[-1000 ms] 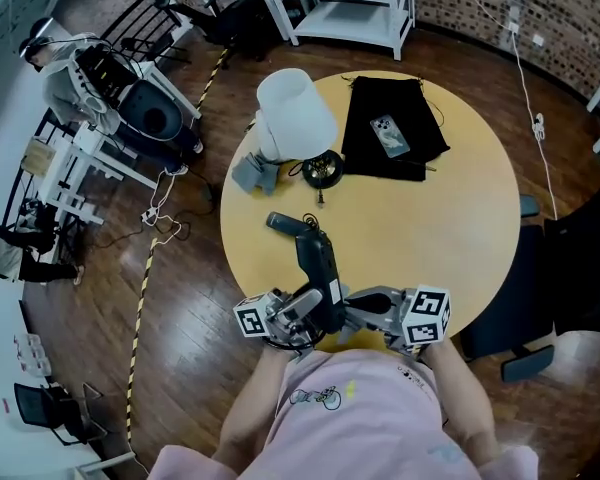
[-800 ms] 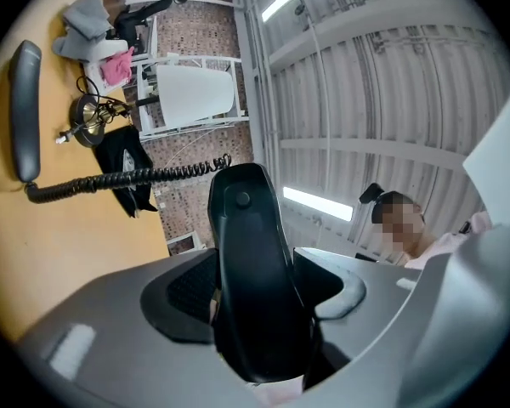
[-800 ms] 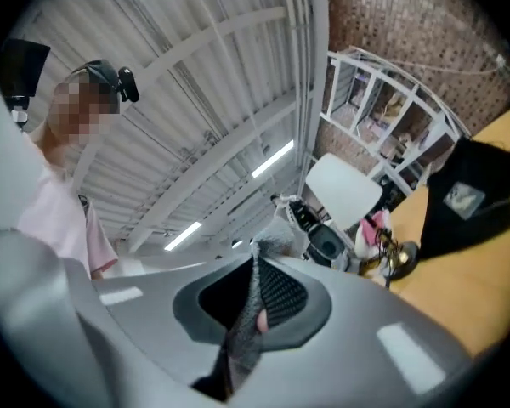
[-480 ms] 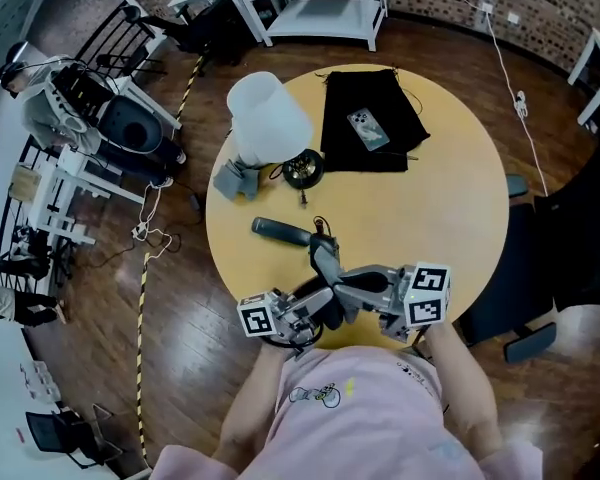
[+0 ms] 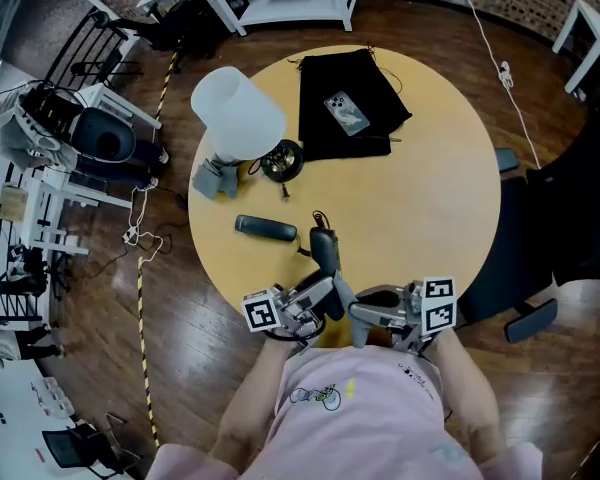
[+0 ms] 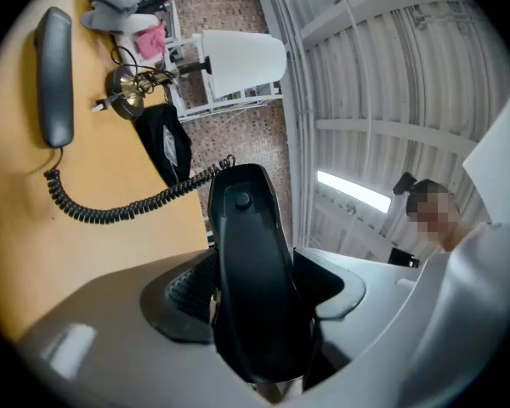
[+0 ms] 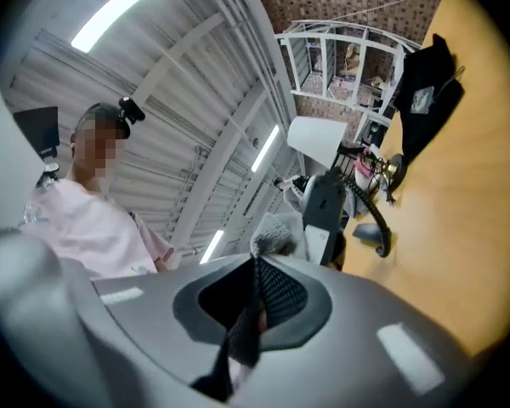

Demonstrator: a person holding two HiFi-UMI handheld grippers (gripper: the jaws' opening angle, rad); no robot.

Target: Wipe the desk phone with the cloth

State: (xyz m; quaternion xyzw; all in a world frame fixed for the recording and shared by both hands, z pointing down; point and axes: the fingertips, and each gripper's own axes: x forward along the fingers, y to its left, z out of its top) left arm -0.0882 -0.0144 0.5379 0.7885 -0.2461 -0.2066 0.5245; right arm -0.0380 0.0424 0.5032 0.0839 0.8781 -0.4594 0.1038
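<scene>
The black desk phone base (image 5: pixel 326 256) (image 6: pixel 251 253) stands tilted up at the table's near edge, with my left gripper (image 5: pixel 323 296) (image 6: pixel 257 300) shut on its lower end. Its handset (image 5: pixel 265 228) (image 6: pixel 55 75) lies off the base on the table to the left, joined by a coiled cord (image 6: pixel 127 202). My right gripper (image 5: pixel 363 320) (image 7: pixel 253 291) is just right of the base and is shut on a grey cloth (image 7: pixel 272 238). In the right gripper view the cloth's tip sticks out close beside the base (image 7: pixel 325 204); I cannot tell whether they touch.
On the round yellow table (image 5: pixel 450 198) a lamp with a white shade (image 5: pixel 238 113) stands at the back left, with a small dark round thing (image 5: pixel 281 160) beside it. A black cloth bag (image 5: pixel 348 93) with a smartphone (image 5: pixel 346 114) lies at the back. A dark chair (image 5: pixel 550 228) stands to the right.
My right gripper has drawn back from the phone base towards the table's near edge. The left gripper keeps its hold on the base. The head view has shifted.
</scene>
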